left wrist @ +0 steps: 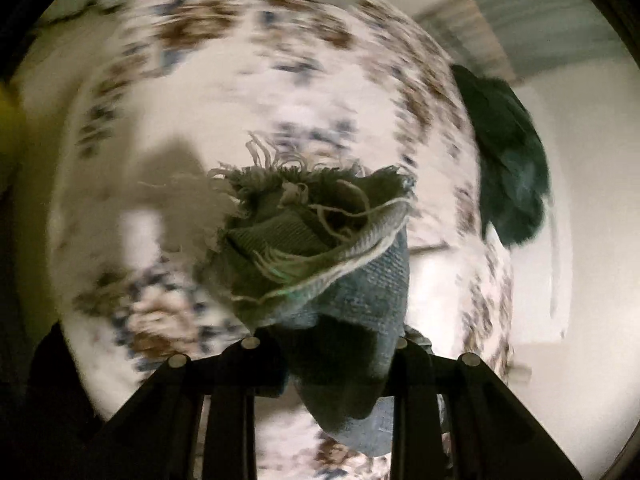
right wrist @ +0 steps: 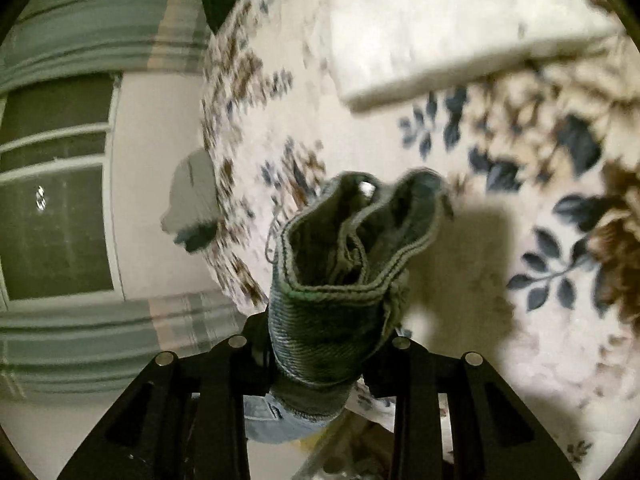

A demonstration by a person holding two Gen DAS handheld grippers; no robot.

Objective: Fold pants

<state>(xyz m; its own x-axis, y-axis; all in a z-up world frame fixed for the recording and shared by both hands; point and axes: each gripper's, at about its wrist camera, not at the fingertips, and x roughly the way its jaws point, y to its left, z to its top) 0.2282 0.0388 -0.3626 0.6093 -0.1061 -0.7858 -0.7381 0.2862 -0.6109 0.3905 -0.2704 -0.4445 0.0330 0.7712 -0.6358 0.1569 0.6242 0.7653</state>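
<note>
Blue denim pants (left wrist: 320,248), frayed hem bunched in one view, stitched waistband bunched in the other

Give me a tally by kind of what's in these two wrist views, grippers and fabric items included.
Grippers: 2, the left gripper and the right gripper, each shut on denim.
Denim pants: 1, frayed hem in the left, stitched edge in the right.
Floral bedsheet: 1.
White pillow: 1.
Dark green cloth: 1.
Total: 6.
</note>
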